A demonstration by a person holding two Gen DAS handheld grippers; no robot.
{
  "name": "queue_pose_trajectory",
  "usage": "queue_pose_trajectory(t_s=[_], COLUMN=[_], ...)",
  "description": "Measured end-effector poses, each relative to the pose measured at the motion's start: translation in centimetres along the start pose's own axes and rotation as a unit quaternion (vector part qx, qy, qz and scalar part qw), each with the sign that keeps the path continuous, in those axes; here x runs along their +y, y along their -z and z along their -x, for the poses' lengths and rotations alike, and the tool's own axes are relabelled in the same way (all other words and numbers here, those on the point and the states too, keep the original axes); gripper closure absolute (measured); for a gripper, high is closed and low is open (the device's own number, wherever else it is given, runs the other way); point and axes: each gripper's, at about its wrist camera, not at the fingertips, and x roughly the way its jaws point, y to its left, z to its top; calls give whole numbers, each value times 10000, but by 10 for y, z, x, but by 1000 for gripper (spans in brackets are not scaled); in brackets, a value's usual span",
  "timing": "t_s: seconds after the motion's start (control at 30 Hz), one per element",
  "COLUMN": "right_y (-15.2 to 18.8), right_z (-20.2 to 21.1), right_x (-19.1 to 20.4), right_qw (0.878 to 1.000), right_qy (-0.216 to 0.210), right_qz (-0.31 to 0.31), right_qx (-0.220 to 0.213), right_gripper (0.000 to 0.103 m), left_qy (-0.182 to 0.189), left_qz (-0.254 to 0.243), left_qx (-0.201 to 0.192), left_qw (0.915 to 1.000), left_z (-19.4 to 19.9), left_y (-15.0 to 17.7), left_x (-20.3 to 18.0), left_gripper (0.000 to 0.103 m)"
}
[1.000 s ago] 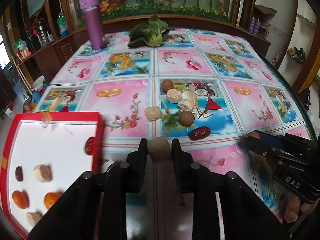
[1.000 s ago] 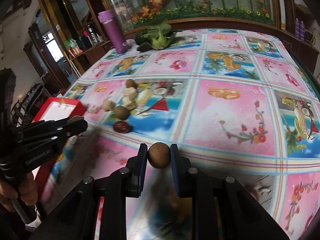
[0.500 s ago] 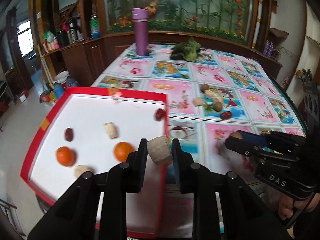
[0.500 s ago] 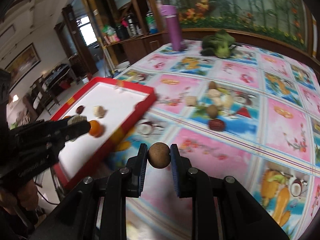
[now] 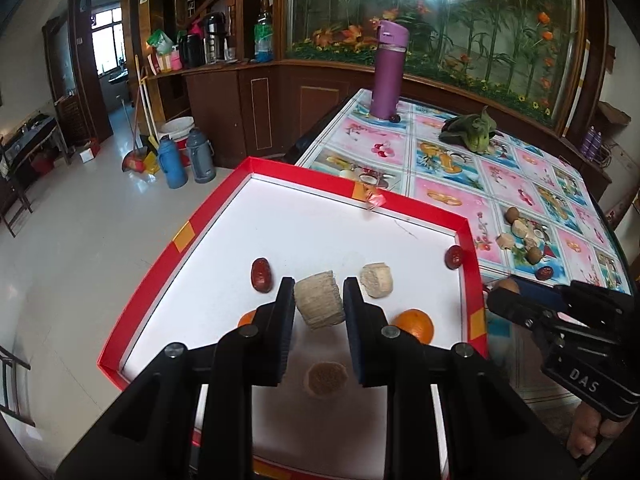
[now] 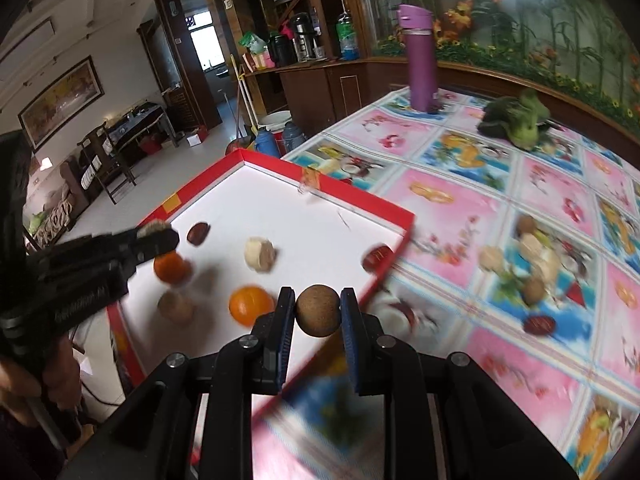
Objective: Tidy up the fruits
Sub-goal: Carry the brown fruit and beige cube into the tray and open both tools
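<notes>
At the lower centre of the left wrist view, the left gripper [image 5: 319, 307] is clamping a pale ridged chunk [image 5: 319, 304] between its two fingers, hanging above the white floor of the red-walled tray [image 5: 474, 280]. Just left of the chunk a dark red date [image 5: 261, 275] is lying in the tray; a partly hidden orange [image 5: 248, 318] is sitting below it. Right of the fingers a second pale chunk [image 5: 376, 280] and another orange [image 5: 414, 324] are resting, and a date [image 5: 454, 257] is leaning at the tray's right wall. Further right, loose fruit [image 5: 525, 236] is sitting on the flowered tablecloth [image 5: 520, 184], with a purple bottle [image 5: 389, 74] standing in the upper middle.

In the right wrist view, the right gripper [image 6: 318, 311] is pinching a round brown fruit [image 6: 318, 311] at lower centre, over the tray's near-right edge.
</notes>
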Motion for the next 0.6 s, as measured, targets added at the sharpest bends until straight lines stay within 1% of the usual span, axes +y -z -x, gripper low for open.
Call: queue_pose_trajectory(t_s=[0.17,0.23,0.33,0.6], right_y=[-13,-14,-18,-15], right_z=[-26,-33,-47,-64], right_x=[2,2,-1,-4], right_qw=[9999,9997,9990,9971], right_qy=[-53,-46,-98,-59], right_qz=[-85,-134,-259,-342], right_qx=[125,194,348,677], right_gripper=[82,82,82,81], left_qy=[-45,-157,-222,-418], left_qz=[-96,-185,-238,-244], left_qx=[163,252,383,542], left_qw=[9998,9994,9987,9974], left_z=[-13,-20,-28,-36], left_y=[-5,-6,-7,-4], left_x=[-2,-6,-8,-8], left_gripper=[77,77,77,76])
